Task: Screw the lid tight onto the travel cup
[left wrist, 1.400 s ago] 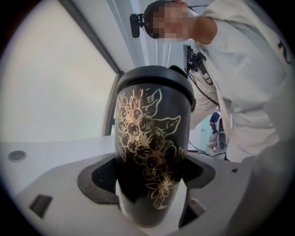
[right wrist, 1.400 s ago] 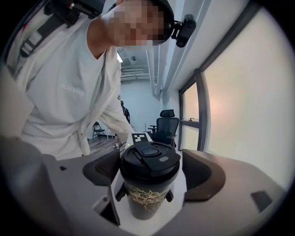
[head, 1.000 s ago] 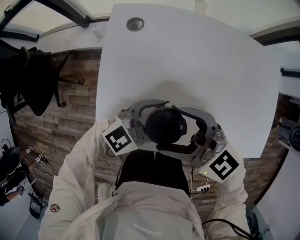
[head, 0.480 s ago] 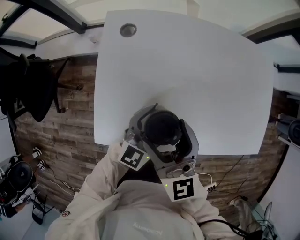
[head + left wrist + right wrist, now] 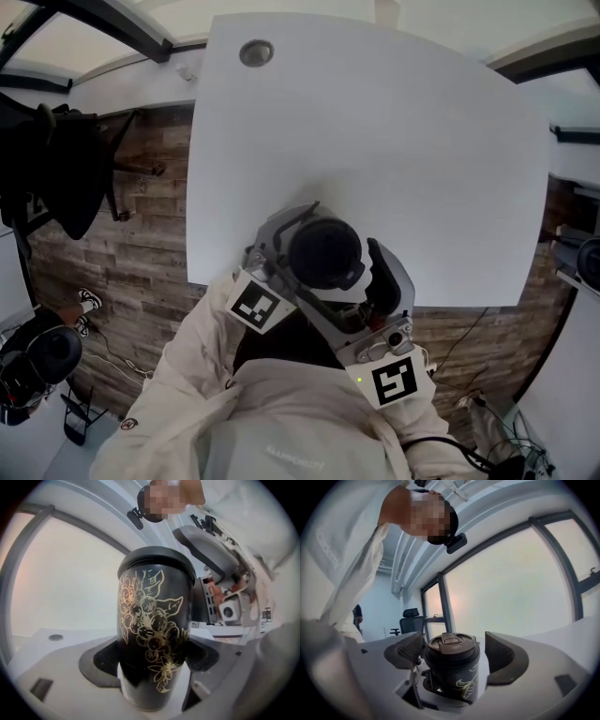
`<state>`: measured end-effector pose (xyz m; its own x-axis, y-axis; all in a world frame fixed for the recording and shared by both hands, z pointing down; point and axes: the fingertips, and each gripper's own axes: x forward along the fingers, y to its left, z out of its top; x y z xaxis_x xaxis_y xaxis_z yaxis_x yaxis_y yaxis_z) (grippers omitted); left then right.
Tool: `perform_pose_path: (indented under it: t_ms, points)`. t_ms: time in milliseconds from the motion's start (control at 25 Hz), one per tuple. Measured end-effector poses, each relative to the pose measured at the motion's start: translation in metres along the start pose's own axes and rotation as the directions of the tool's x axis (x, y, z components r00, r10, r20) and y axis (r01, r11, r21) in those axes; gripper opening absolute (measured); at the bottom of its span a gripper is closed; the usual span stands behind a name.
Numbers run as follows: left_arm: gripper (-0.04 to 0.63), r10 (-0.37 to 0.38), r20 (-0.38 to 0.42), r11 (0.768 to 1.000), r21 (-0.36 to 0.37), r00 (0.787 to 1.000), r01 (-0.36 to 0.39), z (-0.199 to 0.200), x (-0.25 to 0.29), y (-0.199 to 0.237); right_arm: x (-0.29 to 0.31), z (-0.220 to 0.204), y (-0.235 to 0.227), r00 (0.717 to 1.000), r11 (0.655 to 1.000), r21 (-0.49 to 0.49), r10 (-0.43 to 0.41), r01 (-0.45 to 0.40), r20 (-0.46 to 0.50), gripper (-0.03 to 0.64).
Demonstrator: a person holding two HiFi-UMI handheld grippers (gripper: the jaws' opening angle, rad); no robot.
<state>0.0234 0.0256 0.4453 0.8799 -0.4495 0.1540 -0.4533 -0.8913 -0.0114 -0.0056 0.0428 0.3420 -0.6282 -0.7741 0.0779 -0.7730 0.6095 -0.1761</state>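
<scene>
A black travel cup [image 5: 154, 634] with gold flower print is held up over the near edge of the white table [image 5: 375, 141]. My left gripper [image 5: 154, 660] is shut on the cup's body, a pad pressing each side. The black lid [image 5: 452, 646] with its flip tab sits on top of the cup [image 5: 325, 251]. My right gripper [image 5: 454, 651] reaches in from the near right and stands round the lid. Its left pad touches the lid's rim, and a narrow gap shows at its right pad [image 5: 499, 656]. In the head view the left gripper [image 5: 298, 246] and the right gripper [image 5: 361, 281] frame the cup.
A round grommet [image 5: 256, 52] sits at the table's far left corner. A black office chair [image 5: 56, 159] stands on the wood floor to the left. Cables lie on the floor at the near right. Large windows fill the background of both gripper views.
My right gripper has swung round the lid from the cup's right side to the near side, by my body. The left gripper has kept its hold on the cup.
</scene>
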Motion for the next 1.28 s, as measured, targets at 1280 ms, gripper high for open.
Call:
perform_pose_path:
  t_ms: [1280]
  points:
    - [0.399, -0.106, -0.041, 0.994, -0.012, 0.994, 0.105, -0.011, -0.008, -0.002, 0.019, -0.011, 0.014, 0.967, 0.961, -0.111, 0.253, -0.255, -0.031, 0.396]
